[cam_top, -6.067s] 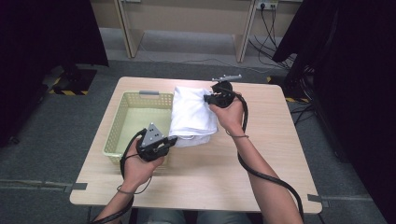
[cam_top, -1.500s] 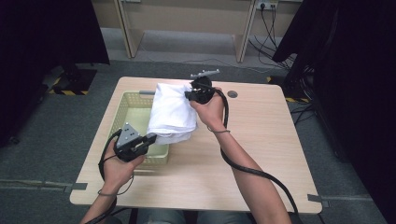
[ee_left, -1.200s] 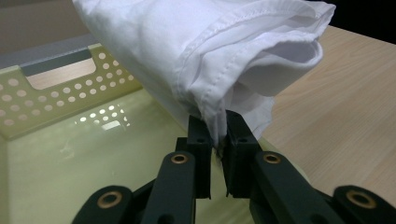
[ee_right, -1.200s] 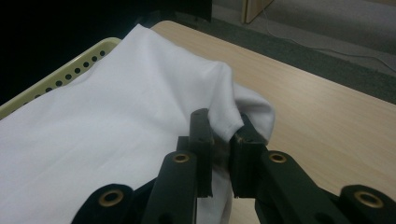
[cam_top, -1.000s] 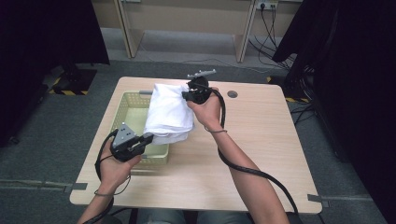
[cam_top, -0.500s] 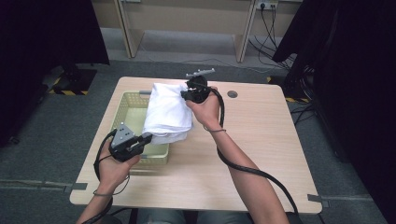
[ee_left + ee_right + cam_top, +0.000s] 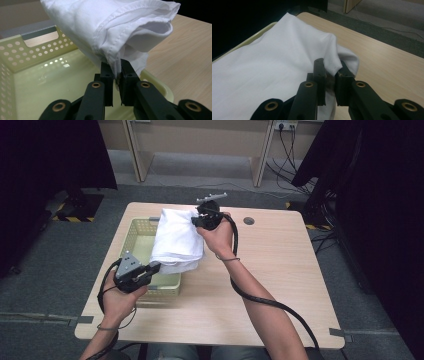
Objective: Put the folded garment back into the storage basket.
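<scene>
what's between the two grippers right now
The folded white cloth spans the whole stretch in the high view: the left gripper pinches its near corner, the right gripper its far corner, held above the yellow basket.

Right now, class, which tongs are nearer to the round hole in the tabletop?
Right. The right tongs hold the white cloth just beside the hole; the left tongs grip the cloth's near end over the basket, farther away.

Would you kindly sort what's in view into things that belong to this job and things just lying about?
In use: white cloth, basket, left gripper, right gripper.
Lying about: cables on the floor, wall socket.
</scene>
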Demonstrator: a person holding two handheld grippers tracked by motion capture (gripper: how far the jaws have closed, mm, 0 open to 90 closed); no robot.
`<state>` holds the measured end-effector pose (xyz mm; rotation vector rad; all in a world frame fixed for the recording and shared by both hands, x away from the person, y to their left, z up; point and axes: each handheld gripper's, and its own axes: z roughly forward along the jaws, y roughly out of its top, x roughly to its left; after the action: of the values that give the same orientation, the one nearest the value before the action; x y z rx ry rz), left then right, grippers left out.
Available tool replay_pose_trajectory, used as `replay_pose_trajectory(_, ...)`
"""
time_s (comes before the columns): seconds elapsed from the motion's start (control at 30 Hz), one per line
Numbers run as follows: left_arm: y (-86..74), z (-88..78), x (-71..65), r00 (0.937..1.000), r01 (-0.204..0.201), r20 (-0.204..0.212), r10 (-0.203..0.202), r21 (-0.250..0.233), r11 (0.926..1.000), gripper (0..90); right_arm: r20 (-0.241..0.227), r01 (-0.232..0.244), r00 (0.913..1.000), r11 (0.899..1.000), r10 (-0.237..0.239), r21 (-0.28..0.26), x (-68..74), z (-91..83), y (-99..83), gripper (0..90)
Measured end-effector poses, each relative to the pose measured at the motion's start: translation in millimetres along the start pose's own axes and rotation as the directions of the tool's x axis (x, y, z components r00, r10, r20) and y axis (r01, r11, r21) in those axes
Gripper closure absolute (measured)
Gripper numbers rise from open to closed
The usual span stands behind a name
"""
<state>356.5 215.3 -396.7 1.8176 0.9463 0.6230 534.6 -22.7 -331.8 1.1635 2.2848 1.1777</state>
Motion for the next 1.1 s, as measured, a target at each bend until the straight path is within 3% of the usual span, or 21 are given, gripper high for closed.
replay_pose_trajectory(1.1,-5.1,-5.4,7.7,0.9997,0.014,-0.021,-0.014,0.003,0.9999,82.6,-0.010,0.007,0.9999,1.000,-0.007,0.007,9.4,10.4,4.1,81.4)
